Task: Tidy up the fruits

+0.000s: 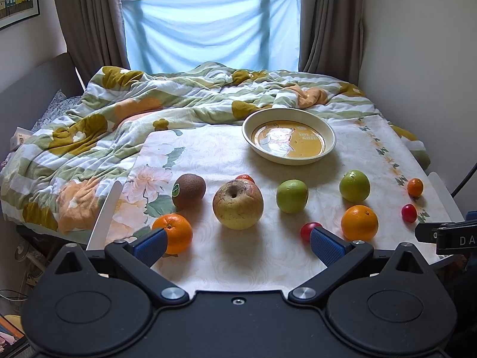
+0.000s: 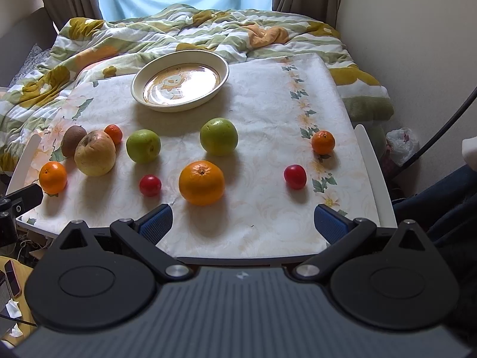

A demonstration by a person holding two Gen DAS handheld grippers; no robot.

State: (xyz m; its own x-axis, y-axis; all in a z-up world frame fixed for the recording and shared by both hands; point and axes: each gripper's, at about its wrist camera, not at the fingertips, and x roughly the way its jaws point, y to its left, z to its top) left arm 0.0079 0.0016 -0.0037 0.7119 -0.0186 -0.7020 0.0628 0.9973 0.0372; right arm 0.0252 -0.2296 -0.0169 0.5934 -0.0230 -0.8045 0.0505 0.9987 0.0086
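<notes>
Fruits lie loose on a floral tablecloth (image 1: 238,253). A cream plate (image 1: 328,132) (image 2: 223,65) stands empty at the back. In front of it lie a kiwi (image 1: 189,190), a yellow apple (image 1: 238,204) (image 2: 94,152), two green apples (image 1: 291,196) (image 1: 354,186), two oranges (image 1: 176,232) (image 1: 359,222), several small mandarins and two red cherry tomatoes (image 2: 150,185) (image 2: 295,176). My left gripper (image 1: 237,243) is open and empty at the near edge, facing the yellow apple. My right gripper (image 2: 243,220) is open and empty, just short of the big orange (image 2: 201,182).
A rumpled floral quilt (image 1: 119,113) lies on the bed behind the table. Curtains and a window stand beyond. A wall runs along the right side (image 2: 402,44). A phone (image 2: 12,277) lies low at the left.
</notes>
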